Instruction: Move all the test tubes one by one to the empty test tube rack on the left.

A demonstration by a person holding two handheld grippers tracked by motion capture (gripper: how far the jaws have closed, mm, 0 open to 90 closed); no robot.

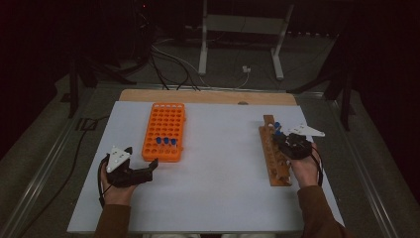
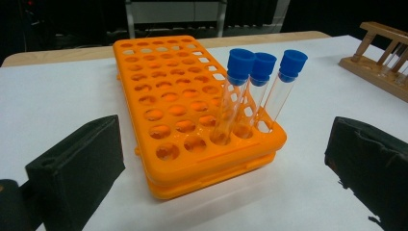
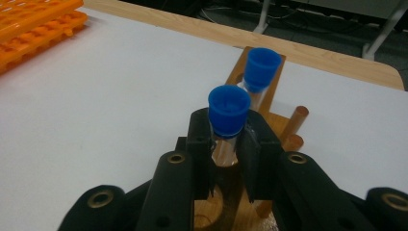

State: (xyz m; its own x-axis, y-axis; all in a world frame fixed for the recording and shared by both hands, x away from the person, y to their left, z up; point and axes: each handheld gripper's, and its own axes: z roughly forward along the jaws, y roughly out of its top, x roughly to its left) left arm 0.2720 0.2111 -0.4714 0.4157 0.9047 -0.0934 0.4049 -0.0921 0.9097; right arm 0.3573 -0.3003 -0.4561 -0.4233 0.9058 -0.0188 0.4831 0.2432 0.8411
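Tube (image 3: 226,144): upright, long axis vertical, standing in the wooden rack (image 1: 274,157) at table right; clear glass, blue cap. Right gripper (image 3: 226,139) clamped on it below the cap; second capped tube (image 3: 261,72) just behind. Left gripper (image 1: 140,163) jaws wide apart, near the orange rack (image 2: 178,110) holding three tubes.

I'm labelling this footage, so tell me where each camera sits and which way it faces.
High view: above the person's side, looking forward and down on the table; forearms, both hands.
Left gripper view: on the left gripper, facing the orange rack; open jaws.
Right gripper view: on the right gripper, facing the wooden rack; jaws shut on a capped tube.
All show both racks.
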